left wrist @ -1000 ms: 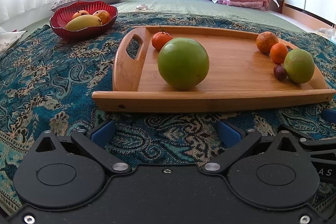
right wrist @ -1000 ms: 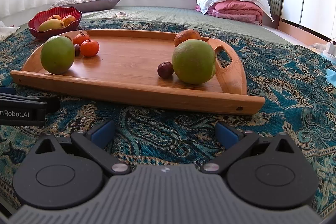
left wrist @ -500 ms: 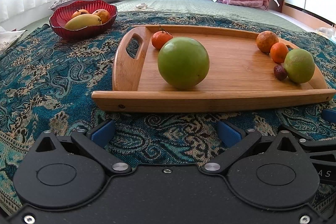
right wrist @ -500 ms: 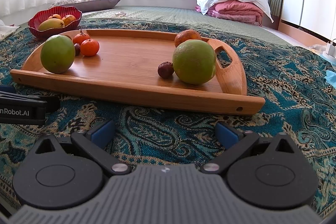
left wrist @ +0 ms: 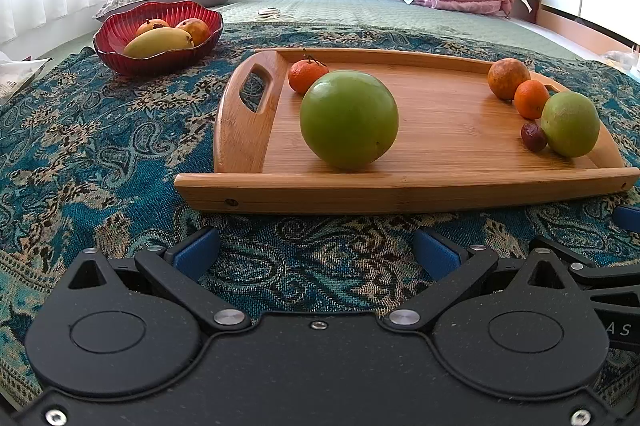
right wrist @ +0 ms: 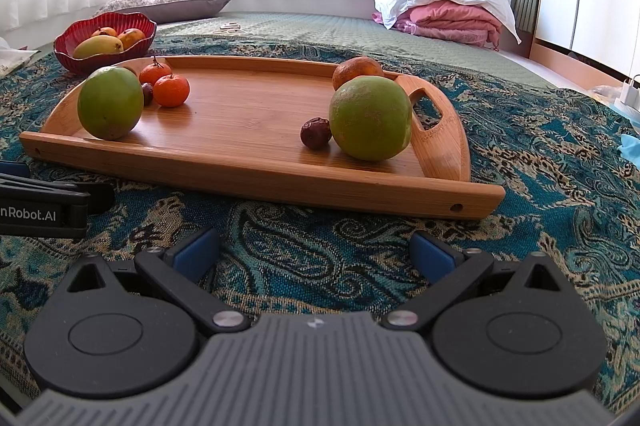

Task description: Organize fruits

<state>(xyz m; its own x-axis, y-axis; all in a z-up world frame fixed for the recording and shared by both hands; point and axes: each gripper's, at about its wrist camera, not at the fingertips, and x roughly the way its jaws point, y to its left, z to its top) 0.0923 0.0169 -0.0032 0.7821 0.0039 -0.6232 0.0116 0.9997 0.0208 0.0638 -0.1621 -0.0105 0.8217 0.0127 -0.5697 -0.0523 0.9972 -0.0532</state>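
My left claw [left wrist: 316, 250] and right claw [right wrist: 314, 250] hover low side by side, both with fingers spread wide and empty.

Patterned cloth [left wrist: 100, 154], pillow [right wrist: 168, 2], pink blanket [right wrist: 456, 20]

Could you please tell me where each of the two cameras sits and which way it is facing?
Left wrist: low over the cloth, before the tray's left end, facing a green fruit; the open left gripper shows below.
Right wrist: low before the tray's right end, facing the other green fruit; the open right gripper shows, the left gripper at the left edge.
Shared: tray, fruits, red bowl, bed.
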